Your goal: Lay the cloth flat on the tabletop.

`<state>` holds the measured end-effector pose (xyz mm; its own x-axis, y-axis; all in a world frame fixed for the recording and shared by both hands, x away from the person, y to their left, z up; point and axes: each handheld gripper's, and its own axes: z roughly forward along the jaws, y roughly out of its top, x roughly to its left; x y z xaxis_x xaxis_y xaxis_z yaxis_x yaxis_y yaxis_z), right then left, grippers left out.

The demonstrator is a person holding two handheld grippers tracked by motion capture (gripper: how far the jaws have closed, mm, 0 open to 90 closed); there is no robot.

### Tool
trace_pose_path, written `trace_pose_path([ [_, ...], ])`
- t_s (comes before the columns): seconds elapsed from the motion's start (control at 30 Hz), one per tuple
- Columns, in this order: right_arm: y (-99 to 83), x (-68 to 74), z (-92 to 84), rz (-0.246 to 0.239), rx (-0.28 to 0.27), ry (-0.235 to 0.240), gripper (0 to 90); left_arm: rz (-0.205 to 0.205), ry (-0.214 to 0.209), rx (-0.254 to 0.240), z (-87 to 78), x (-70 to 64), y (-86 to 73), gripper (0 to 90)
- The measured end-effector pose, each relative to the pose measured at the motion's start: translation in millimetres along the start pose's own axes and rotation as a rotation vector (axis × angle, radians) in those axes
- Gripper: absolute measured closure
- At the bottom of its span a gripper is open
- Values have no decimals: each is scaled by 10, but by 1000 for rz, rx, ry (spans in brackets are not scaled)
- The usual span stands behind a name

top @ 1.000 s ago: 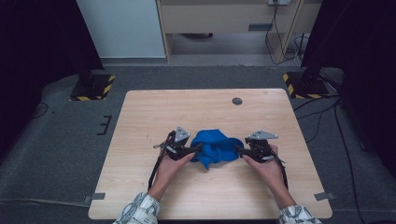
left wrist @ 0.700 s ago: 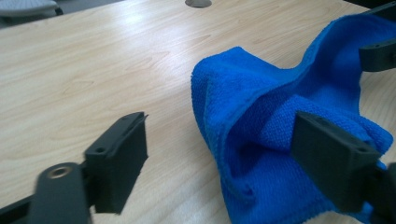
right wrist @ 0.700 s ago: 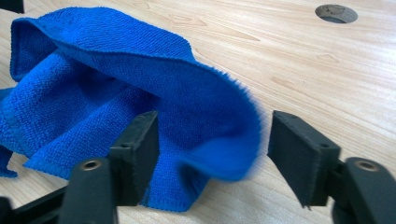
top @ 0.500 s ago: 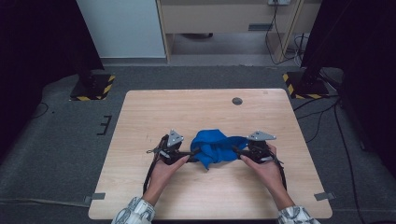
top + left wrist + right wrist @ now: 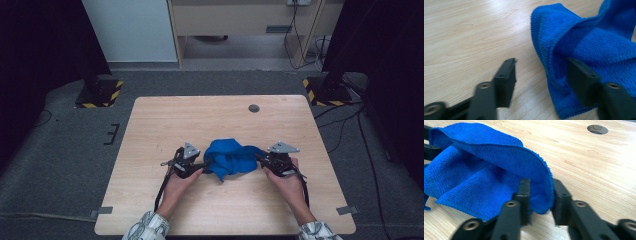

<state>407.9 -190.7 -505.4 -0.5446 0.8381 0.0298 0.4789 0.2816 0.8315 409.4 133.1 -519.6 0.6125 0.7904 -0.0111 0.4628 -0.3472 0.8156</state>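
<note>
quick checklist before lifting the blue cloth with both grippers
1. Right gripper on a cloth edge: ok, the fold sits between its jaws, which have just been closing.
2. Left gripper clamped on the cloth: not ok, one jaw touches it, the other stands apart over bare wood.
3. Cloth flat: not ok, bunched.
4. Table around the cloth: ok.
5. Right grip firm enough to lift: cannot tell.

Both forearms come in from the near edge, angled slightly inward, hands low over the counter. The left tongs (image 5: 204,163) point right, and their jaws, which have just been closing, stand apart with one blade inside a fold. The right tongs (image 5: 260,159) point left; their jaws have just closed on a folded edge.
</note>
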Motion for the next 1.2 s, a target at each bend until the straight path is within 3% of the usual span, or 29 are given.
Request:
trace_pose_path([
  [0.13, 20, -9, -44, -8, -26, -9, 876, -9, -7, -2, 14, 5, -2, 492],
  [0.5, 39, -107, -145, -7, -34, -39, 882, 3, 10, 26, 50, 18, -39, 522],
  [0.6, 27, -136, -152, -1, -24, -36, 882, -4, -5, 23, 62, 28, -43, 627],
  [0.7, 29, -136, -167, -6, -23, -30, 882, -15, -48, 3, 47, 42, -28, 769],
  [0.8, 40, -116, -184, -10, -29, -28, 882, -17, -71, -21, 0, 58, 15, 851],
  [1.0, 75, -82, -246, -17, -43, -19, 882, -60, -64, -77, -231, 158, 126, 870],
  [1.07, 85, -42, -263, -30, -47, -9, 882, -45, -55, -72, -273, 175, 128, 870],
  [1.2, 97, 30, -244, -48, -39, 2, 883, -66, -52, -60, -281, 223, 120, 868],
])
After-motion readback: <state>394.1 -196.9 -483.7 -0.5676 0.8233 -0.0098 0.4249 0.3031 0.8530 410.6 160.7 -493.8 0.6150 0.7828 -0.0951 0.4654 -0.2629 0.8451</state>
